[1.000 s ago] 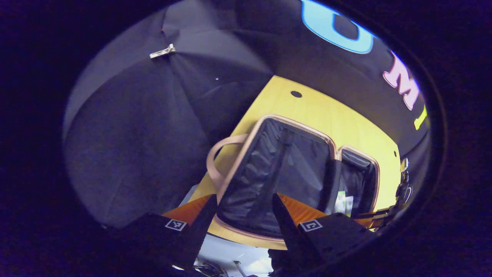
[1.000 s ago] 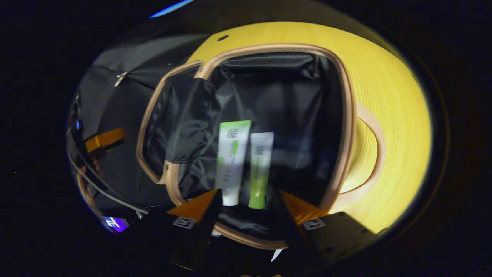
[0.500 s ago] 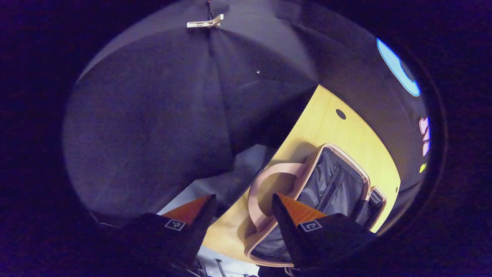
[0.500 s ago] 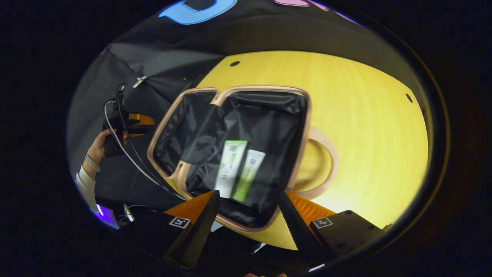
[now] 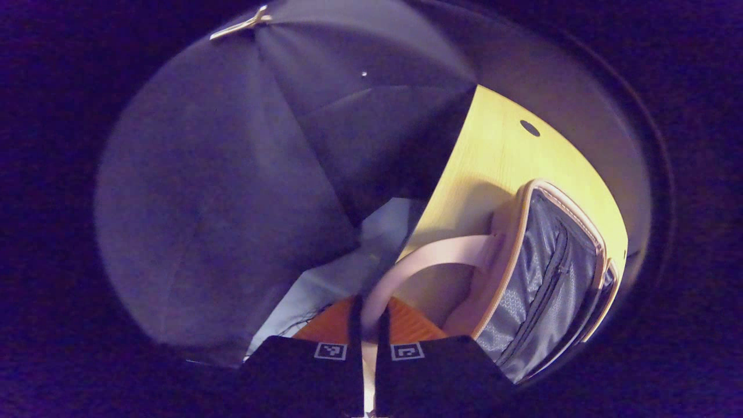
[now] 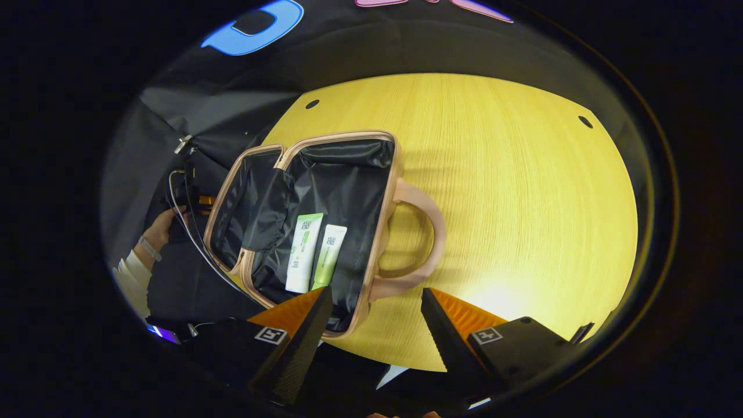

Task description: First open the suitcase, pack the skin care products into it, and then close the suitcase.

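Pink, the handle [image 5: 429, 258] is pinched by the left gripper [image 5: 367, 325] (right gripper [image 6: 374, 307] spread, idle), tubes [image 6: 316, 252] packed at nine o'clock of the open suitcase [image 6: 377, 226]; closing calls for folding.

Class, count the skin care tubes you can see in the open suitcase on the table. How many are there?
2. The taller tube and the shorter tube lie side by side in the suitcase, in its larger half. The folded lining could hide others.

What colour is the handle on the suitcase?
Pale pink. The handle shows best in the right gripper view, lying on the yellow table.
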